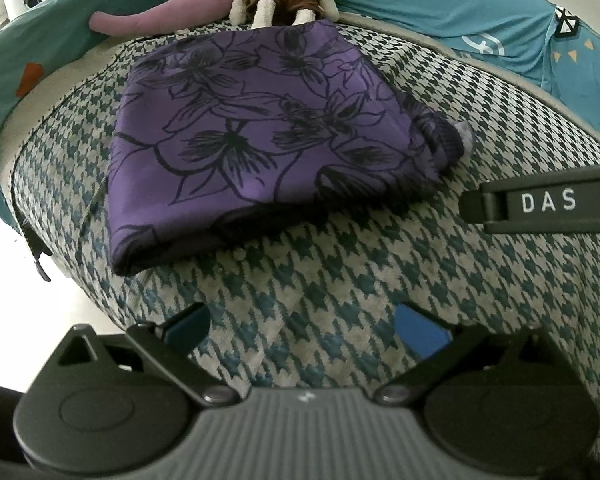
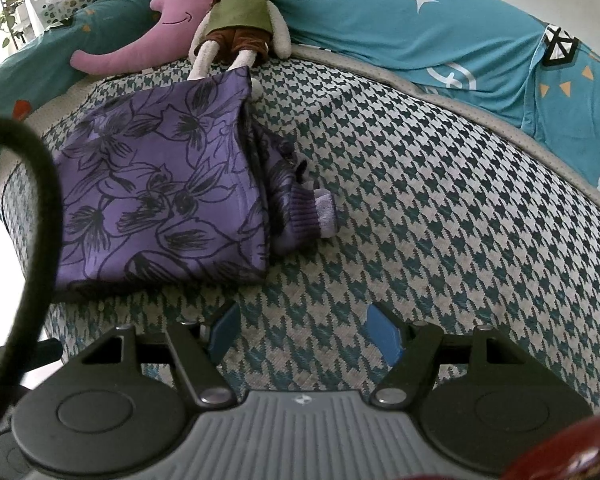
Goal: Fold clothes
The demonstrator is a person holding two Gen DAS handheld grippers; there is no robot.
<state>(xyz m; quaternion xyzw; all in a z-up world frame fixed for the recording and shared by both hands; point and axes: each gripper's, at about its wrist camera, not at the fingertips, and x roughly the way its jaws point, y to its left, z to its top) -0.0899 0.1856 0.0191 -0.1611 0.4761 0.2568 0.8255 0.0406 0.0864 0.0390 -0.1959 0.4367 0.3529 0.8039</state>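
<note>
Folded purple floral garment (image 1: pixel 260 136) resting on the houndstooth mat (image 1: pixel 340 288), both grippers drawn back and empty.

One garment, purple cloth with dark line-drawn flowers, lies as a squared bundle in the centre-left of both views, a ribbed cuff (image 2: pixel 320 212) poking out at its right edge; that loose end suggests the fold is nearly done but could use a tuck. The left gripper (image 1: pixel 304 326) sits at the bottom of its frame with its two blue pads spread, pinching nothing; the right gripper (image 2: pixel 302 334) is likewise spread and empty, probably held clear so the bundle keeps its shape. Two soft toys sit at the top edge: a pink-purple moon-shaped cushion (image 2: pixel 156 36) and a cream plush rabbit in green top and brown shorts (image 2: pixel 240 16), its feet touching the garment's far edge. One teal star-printed bedsheet (image 2: pixel 420 32) lies beyond.
</note>
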